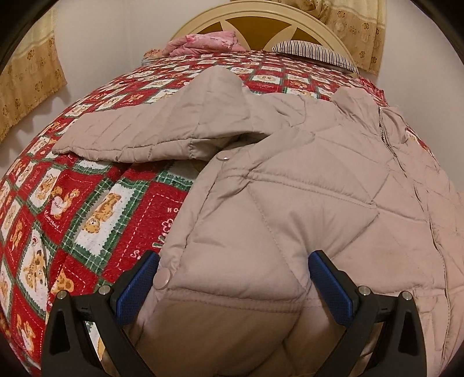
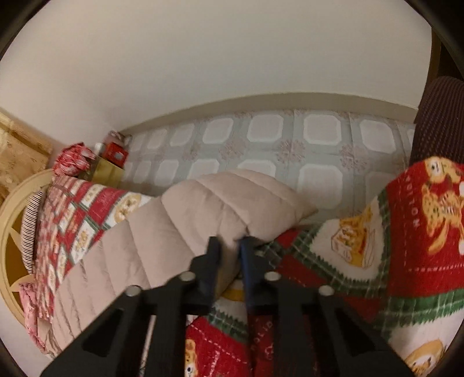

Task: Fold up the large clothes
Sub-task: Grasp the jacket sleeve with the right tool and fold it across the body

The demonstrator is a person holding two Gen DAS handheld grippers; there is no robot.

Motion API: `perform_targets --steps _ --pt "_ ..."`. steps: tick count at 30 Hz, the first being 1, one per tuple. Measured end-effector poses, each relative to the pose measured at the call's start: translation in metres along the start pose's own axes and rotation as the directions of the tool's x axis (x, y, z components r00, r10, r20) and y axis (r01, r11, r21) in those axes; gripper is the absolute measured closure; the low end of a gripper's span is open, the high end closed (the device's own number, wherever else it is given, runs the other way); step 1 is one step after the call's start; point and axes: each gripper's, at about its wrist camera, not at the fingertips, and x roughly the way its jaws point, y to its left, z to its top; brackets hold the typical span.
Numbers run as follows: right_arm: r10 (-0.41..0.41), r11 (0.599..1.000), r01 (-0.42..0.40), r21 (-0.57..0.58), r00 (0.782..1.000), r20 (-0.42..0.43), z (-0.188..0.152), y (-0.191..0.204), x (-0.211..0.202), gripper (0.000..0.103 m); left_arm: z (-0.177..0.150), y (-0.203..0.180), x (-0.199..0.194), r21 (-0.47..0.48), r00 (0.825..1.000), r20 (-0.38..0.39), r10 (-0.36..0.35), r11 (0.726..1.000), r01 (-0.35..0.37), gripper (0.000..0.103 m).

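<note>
A beige quilted puffer jacket (image 1: pixel 290 179) lies spread on a bed with a red and green bear-print quilt (image 1: pixel 66 203). Its left sleeve (image 1: pixel 150 133) stretches out to the left. My left gripper (image 1: pixel 235 266) is open, its blue-padded fingers (image 1: pixel 139 287) set on either side of the jacket's lower hem near a snap button (image 1: pixel 162 278). In the right wrist view, my right gripper (image 2: pixel 230 246) is shut on a fold of the jacket's sleeve end (image 2: pixel 232 206), lifted a little above the quilt (image 2: pixel 406 232).
A cream rounded headboard (image 1: pixel 261 17) stands at the far end with a striped pillow (image 1: pixel 313 52) and a pink blanket (image 1: pixel 203 43). Yellow curtains (image 1: pixel 29 72) hang at the wall. Tiled floor (image 2: pixel 275 145) lies beside the bed, with boxes (image 2: pixel 110 162) by the headboard.
</note>
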Motion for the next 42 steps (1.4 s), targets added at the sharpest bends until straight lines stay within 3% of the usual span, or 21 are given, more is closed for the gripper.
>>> perform_targets --steps 5,9,12,15,16,17,18,22,25,27,30,33,35,38,40,42 --pt "0.109 0.982 -0.087 -0.165 0.985 0.132 0.004 0.034 -0.042 0.095 0.0 0.001 0.0 -0.004 1.0 0.001 -0.006 1.0 0.006 0.001" --pt "0.231 0.913 -0.14 -0.382 0.951 0.204 -0.011 0.086 -0.102 0.095 0.0 0.003 0.0 -0.006 1.0 0.002 -0.012 1.0 0.012 0.001" --pt "0.304 0.848 -0.182 -0.497 0.936 0.176 -0.034 0.126 -0.134 0.095 0.0 0.004 -0.001 -0.011 1.0 0.004 -0.021 1.0 0.021 0.001" --pt "0.321 0.852 -0.228 -0.472 0.939 0.126 -0.043 0.141 -0.142 0.09 0.0 0.005 -0.002 -0.018 0.999 0.007 -0.035 0.999 0.035 0.001" --pt "0.318 0.861 -0.237 -0.45 0.941 0.113 -0.043 0.141 -0.138 0.066 -0.001 0.006 -0.002 -0.02 0.999 0.008 -0.039 0.999 0.039 0.001" --pt "0.306 0.874 -0.239 -0.422 0.947 0.097 -0.042 0.136 -0.133 0.017 -0.001 0.006 -0.002 -0.022 0.999 0.009 -0.043 0.999 0.043 0.001" --pt "0.293 0.894 -0.242 -0.377 0.952 0.085 -0.038 0.126 -0.122 0.0 -0.001 0.007 -0.003 -0.024 0.999 0.01 -0.048 0.999 0.048 0.001" --pt "0.222 0.954 -0.218 -0.205 0.975 -0.001 -0.021 0.074 -0.082 0.004 0.0 0.008 -0.003 -0.027 0.998 0.009 -0.054 0.998 0.054 0.001" --pt "0.175 0.982 -0.178 -0.055 0.983 -0.054 -0.002 0.028 -0.056 0.015 0.0 0.007 -0.002 -0.022 0.999 0.007 -0.045 0.999 0.045 0.001" --pt "0.118 0.992 -0.122 -0.018 0.985 -0.128 0.008 0.008 -0.034 0.02 0.0 0.006 -0.001 -0.018 0.999 0.005 -0.039 0.999 0.039 0.001" --pt "0.1 0.995 -0.102 -0.002 0.98 -0.173 0.014 -0.001 -0.009 0.032 0.001 0.005 0.0 -0.012 1.0 0.002 -0.028 1.0 0.028 0.001" --pt "0.052 0.999 -0.047 0.027 0.979 -0.196 0.014 -0.002 0.012 0.032 0.001 0.003 0.001 -0.008 1.0 -0.001 -0.018 1.0 0.018 0.001" --pt "0.052 0.997 -0.039 0.072 0.981 -0.189 0.016 -0.007 0.021 0.03 0.001 0.003 0.002 -0.006 1.0 -0.002 -0.012 1.0 0.012 0.001" --pt "0.123 0.982 -0.103 0.159 0.985 -0.119 0.029 -0.017 0.033 0.028 0.001 0.002 0.002 -0.005 1.0 -0.003 -0.008 1.0 0.008 0.001" --pt "0.152 0.967 -0.121 0.226 0.98 -0.128 0.031 -0.027 0.046 0.03 0.002 0.001 0.003 -0.004 1.0 -0.004 -0.004 1.0 0.004 0.001" --pt "0.115 0.966 -0.077 0.248 0.983 -0.14 0.031 -0.031 0.056 0.06 0.002 0.0 0.004 -0.003 1.0 -0.004 0.0 1.0 0.0 0.001"
